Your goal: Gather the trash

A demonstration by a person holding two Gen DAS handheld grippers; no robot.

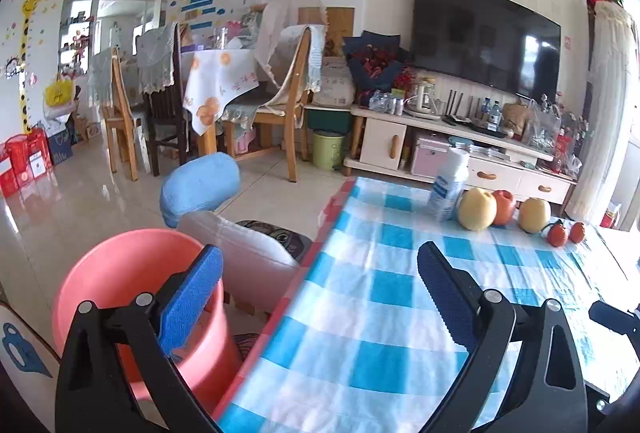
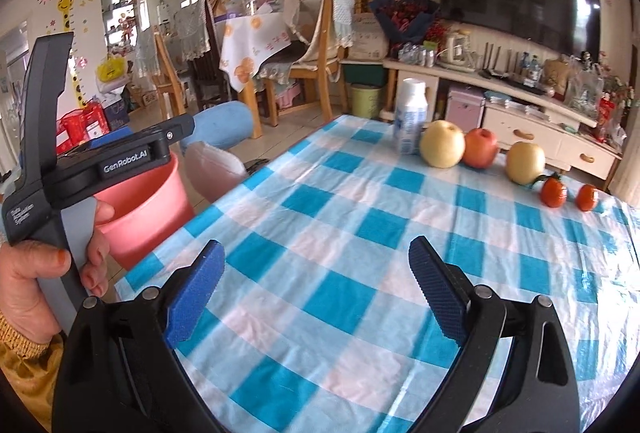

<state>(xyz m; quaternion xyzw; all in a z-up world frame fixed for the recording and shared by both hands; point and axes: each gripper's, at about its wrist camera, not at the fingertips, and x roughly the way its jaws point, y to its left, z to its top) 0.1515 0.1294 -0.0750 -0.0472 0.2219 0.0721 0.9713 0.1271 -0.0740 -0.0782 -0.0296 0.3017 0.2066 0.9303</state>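
Observation:
A pink bin stands on the floor at the table's left edge; it also shows in the right wrist view. A white bottle with a blue label stands upright at the far side of the checked tablecloth, also in the right wrist view. My left gripper is open and empty, over the table's left edge beside the bin. My right gripper is open and empty above the cloth. The left gripper's body shows at the left, held in a hand.
Two yellow pears, a red apple and two small oranges sit in a row beside the bottle. A chair with white and blue cushions stands behind the bin. A TV stand and dining chairs lie beyond.

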